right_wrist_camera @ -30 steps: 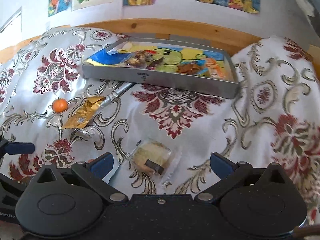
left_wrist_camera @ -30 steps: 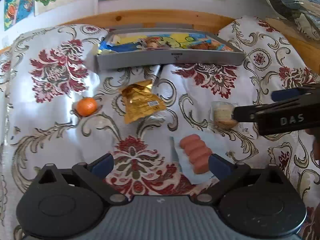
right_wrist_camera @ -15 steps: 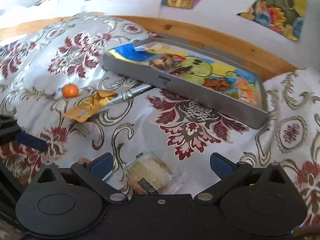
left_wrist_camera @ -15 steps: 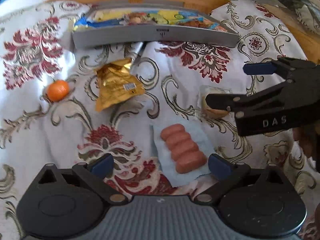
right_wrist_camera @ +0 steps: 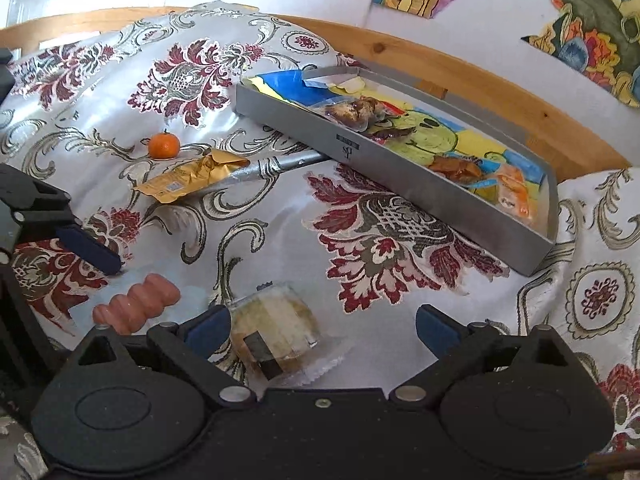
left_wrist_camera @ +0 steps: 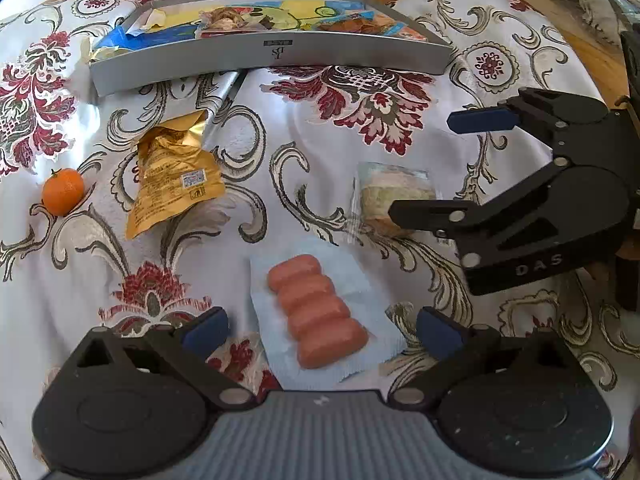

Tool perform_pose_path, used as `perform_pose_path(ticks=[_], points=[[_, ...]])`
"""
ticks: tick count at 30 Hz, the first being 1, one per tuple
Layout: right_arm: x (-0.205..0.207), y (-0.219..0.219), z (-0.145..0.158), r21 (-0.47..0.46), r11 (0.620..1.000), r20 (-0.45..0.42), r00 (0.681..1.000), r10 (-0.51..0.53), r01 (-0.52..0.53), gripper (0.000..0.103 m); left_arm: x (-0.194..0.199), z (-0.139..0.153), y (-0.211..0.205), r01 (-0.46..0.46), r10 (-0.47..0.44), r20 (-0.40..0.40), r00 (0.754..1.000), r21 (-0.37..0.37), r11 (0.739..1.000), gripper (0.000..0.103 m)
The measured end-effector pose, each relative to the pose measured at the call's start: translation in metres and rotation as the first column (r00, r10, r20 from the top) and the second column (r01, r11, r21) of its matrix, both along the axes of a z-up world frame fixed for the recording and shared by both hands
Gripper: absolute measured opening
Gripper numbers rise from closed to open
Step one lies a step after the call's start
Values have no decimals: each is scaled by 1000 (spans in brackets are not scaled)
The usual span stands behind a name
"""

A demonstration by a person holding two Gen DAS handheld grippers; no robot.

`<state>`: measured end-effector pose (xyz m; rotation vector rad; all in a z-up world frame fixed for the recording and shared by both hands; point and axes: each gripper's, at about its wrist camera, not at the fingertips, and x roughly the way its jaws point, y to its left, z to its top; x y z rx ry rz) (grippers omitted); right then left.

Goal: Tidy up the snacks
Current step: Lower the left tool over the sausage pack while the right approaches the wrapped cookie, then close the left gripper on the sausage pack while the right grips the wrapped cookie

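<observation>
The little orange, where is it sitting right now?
The orange lies on the patterned cloth at the far left of the left wrist view, just left of the gold snack packet and apart from the grey tray.

both grippers agape (left (left_wrist_camera: pixel 322 330), right (right_wrist_camera: pixel 322 326))

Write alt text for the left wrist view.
The open left gripper hovers over a sausage pack on a floral cloth. Beyond lie a gold packet, a tangerine, a wrapped cake beside the right gripper, and a grey tray.
</observation>
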<state>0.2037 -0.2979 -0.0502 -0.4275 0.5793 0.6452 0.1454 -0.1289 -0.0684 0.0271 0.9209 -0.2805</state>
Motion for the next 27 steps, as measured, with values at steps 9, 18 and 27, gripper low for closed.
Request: perform_pose_path(ticks=[9,18,27], points=[[7,2,-1,109,993,-82,996,43,-34,89,-9,0,14,-48,48,19,999,-19,999,78],[16,-2,-4,191,981,-206,978,25,15,84,-15,3,32,-86,86,17,996,-7,996,72],[3,3,-5,88,995,-187,980,62,-46,84,-16,5,36,-55,55,39,998,-20,998,87]])
